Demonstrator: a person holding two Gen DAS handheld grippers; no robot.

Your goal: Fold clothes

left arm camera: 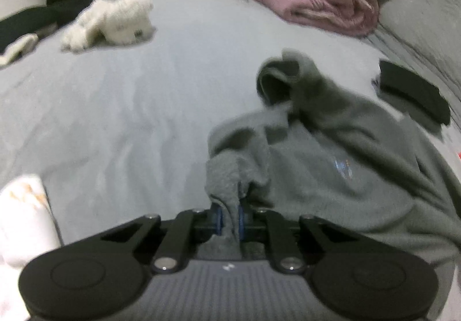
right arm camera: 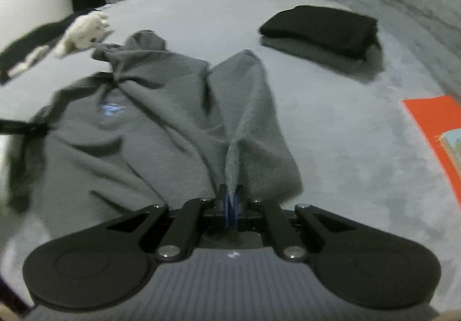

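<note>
Both my left gripper [left arm camera: 229, 216] and right gripper [right arm camera: 231, 205] are pinched tight on the grey sweatshirt [right arm camera: 149, 119], which lies crumpled and unfolded on the bed [right arm camera: 345, 148], while a black folded garment [right arm camera: 319, 28] already sits beyond it.

Your left gripper [left arm camera: 230, 216]: matte black body, two round black discs at near corners, ribbed grey panel between them bearing small white mark. Black linkage bars fan from centre, each pinned by silver screw heads (two large near, smaller ones farther out). Fingers [left arm camera: 219, 217] carry blue pads. Your right gripper [right arm camera: 231, 210]: same build, same black discs, grey ribbed panel, white mark, silver screws, blue-edged fingers [right arm camera: 234, 211].
</note>
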